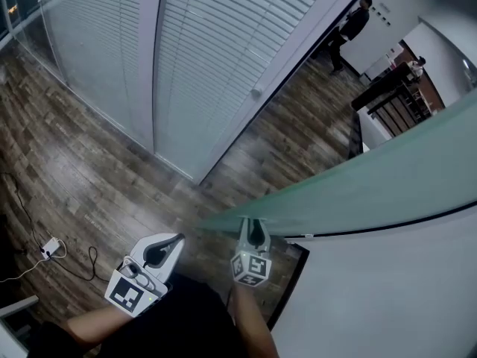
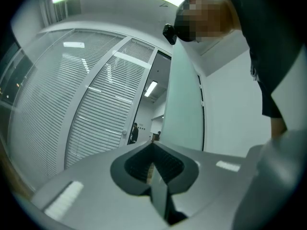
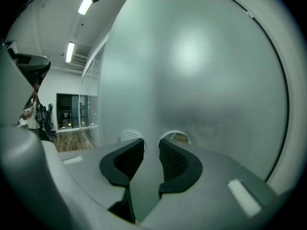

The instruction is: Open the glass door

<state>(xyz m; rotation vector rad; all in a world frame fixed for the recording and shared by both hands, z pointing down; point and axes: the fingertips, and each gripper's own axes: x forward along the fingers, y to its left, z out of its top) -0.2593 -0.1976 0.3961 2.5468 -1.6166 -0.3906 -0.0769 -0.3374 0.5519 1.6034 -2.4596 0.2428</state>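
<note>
Item 1: right gripper (image 1: 252, 231), jaws apart, empty, at glass door (image 1: 387, 177), we judge for pushing. Item 2: left gripper (image 1: 173, 243), clenched, spare.

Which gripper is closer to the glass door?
Right. The right gripper has its tips at the glass door, near its free edge. The left gripper is off to the left over the floor, apart from the door.

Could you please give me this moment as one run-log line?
glass door: ajar | right gripper: jaws apart, tips at frosted face near free edge | left gripper: shut, empty, clear of door
</note>
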